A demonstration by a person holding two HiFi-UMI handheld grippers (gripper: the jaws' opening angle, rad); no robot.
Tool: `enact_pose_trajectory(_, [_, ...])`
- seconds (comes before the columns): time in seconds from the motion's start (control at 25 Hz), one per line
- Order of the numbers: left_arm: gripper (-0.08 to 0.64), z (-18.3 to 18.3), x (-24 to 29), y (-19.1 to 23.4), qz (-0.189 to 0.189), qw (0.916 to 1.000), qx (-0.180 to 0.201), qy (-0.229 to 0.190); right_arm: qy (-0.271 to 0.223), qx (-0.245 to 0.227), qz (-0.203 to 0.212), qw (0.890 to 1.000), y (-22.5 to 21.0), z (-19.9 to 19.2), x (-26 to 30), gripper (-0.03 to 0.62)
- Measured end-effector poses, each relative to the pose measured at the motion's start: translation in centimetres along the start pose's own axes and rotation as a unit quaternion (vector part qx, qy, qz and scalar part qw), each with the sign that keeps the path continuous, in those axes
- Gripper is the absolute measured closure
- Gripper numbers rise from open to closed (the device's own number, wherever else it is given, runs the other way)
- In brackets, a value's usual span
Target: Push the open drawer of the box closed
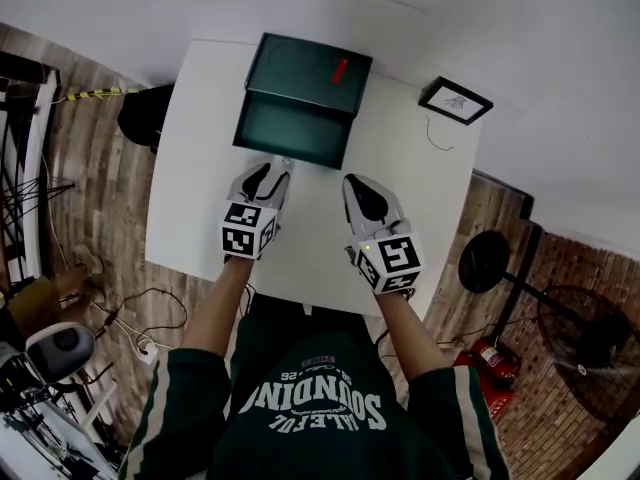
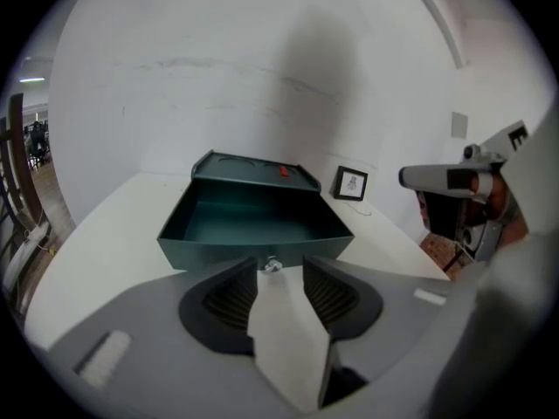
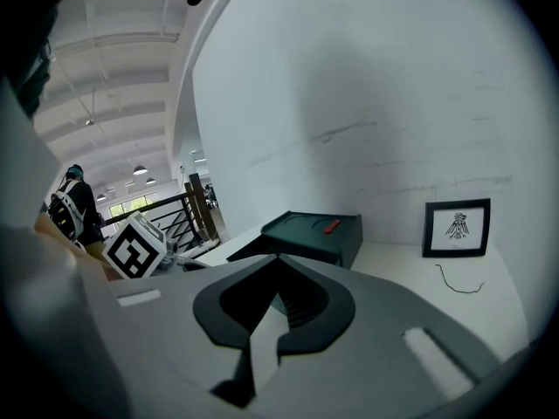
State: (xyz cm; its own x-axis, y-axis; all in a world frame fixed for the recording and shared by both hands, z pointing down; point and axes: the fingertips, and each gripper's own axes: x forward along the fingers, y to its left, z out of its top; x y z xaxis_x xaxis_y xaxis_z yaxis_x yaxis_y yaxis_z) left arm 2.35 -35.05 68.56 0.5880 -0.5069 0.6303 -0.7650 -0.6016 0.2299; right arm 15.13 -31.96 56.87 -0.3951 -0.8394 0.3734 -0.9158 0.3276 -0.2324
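A dark green box (image 1: 312,71) with a small red piece (image 1: 340,70) on its lid stands at the far edge of the white table (image 1: 195,188). Its drawer (image 1: 293,131) is pulled out toward me and is empty inside (image 2: 253,223). My left gripper (image 1: 277,165) is right at the drawer front, open; the small metal knob (image 2: 272,264) sits at the gap between its tips (image 2: 280,266), untouched by the pads. My right gripper (image 1: 351,181) hovers beside it over bare table, a little back from the drawer, shut on nothing (image 3: 278,257).
A framed picture (image 1: 455,100) leans on the wall right of the box, with a thin cord (image 1: 436,138) lying in front of it. A black stool (image 1: 143,116) stands left of the table, and a fan (image 1: 590,353) on the floor at right.
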Motion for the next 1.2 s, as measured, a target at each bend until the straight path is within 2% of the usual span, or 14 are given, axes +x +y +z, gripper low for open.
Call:
enact_pose_trajectory(0.48, [0.394, -2.5, 4.5, 1.5, 0.023, 0.9976, -0.038, 0.053, 0.024, 0.017, -0.022, 0.999, -1.2, -2.6, -0.4, 0.591])
enact_pose_trajectory(0.56, [0.402, -2.6, 4.7, 1.4, 0.022, 0.9977, -0.035, 0.054, 0.026, 0.02, -0.024, 0.999, -1.5, -2.9, -0.4, 0.591])
enact_pose_trajectory(0.6, [0.436, -2.5, 4.8, 1.4, 0.022, 0.9979, -0.032, 0.052, 0.027, 0.021, -0.026, 0.999, -1.6, -2.9, -0.4, 0.591])
enact_pose_trajectory(1.2, [0.439, -0.4, 6.1, 1.5, 0.013, 0.9984, -0.042, 0.036, 0.036, 0.03, -0.028, 0.999, -1.8, -3.7, 0.3, 0.591])
